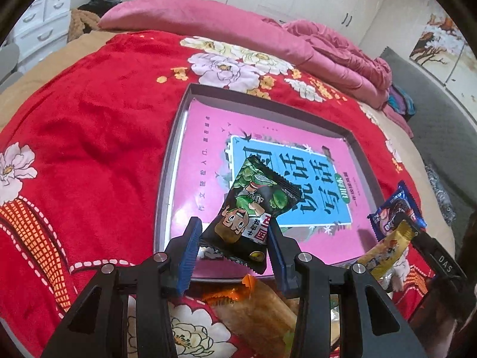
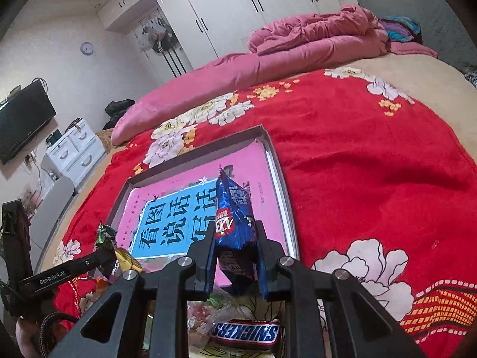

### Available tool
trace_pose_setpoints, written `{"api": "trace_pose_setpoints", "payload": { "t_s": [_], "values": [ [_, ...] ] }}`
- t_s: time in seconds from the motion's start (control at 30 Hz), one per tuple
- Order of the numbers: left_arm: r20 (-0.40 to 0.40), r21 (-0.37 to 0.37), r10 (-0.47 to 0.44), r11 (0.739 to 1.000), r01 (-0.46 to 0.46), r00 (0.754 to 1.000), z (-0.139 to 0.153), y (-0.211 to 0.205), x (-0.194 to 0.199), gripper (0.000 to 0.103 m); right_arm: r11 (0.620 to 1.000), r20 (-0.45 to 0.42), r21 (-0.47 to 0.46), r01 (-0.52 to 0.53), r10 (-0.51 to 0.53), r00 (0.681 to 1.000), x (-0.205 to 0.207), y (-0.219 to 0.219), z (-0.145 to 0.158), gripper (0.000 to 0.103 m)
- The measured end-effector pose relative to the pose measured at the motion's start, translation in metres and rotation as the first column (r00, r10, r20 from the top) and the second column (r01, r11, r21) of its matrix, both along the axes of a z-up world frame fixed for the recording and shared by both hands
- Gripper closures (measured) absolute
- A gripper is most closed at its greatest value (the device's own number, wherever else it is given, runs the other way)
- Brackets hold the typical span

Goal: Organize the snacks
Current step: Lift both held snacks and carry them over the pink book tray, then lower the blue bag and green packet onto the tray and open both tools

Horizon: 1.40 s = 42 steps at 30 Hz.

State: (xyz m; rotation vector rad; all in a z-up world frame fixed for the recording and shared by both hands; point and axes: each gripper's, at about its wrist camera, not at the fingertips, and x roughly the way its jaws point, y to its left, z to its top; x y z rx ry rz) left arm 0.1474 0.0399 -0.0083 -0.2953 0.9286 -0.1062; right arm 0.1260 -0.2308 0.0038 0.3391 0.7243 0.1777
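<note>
Red flowered blanket (image 1: 89, 125) is covering the bed, and a grey tray (image 1: 179, 137) lined with a pink and blue book cover (image 1: 208, 149) is lying on it at the centre of both frames. Left hand-held gripper (image 1: 234, 238) is holding a black and green snack packet (image 1: 253, 205) between its blue pads, above the tray's near edge. Right hand-held gripper (image 2: 237, 256) is clamping a blue snack packet (image 2: 234, 217) narrowly, with the packet standing upright over the tray's lower right part. More snacks are lying on the blanket at the bottom of the frames: a Snickers bar (image 2: 247, 332) and an orange-wrapped pastry (image 1: 253, 307).
</note>
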Motion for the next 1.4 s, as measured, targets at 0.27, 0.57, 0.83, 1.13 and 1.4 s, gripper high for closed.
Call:
{"api": "trace_pose_setpoints", "payload": {
  "t_s": [0.27,0.57,0.83,1.13,1.4],
  "values": [
    [-0.029,0.026,-0.009,1.0,0.009,1.0,-0.007,-0.004,0.001,0.058,0.999,-0.027,0.034,0.003,-0.002,1.0,0.003,-0.007,-0.007,0.08],
    [-0.044,0.05,-0.013,0.999,0.016,0.999,-0.011,-0.008,0.003,0.058,1.0,-0.036,0.022,0.017,-0.016,0.999,0.005,-0.01,-0.01,0.078],
    [-0.041,0.053,-0.022,0.998,0.024,0.999,-0.011,-0.01,0.002,0.058,1.0,-0.041,0.002,0.029,-0.029,0.999,0.009,-0.011,-0.012,0.078],
    [-0.045,0.052,-0.024,0.998,0.026,0.999,-0.011,-0.011,0.002,0.055,1.0,-0.058,0.012,0.007,-0.006,0.998,0.013,-0.007,-0.017,0.064],
    [-0.041,0.05,-0.034,0.998,0.036,0.999,-0.008,-0.012,0.002,0.045,1.0,-0.051,0.026,0.014,-0.012,0.999,0.012,-0.01,-0.015,0.053]
  ]
}}
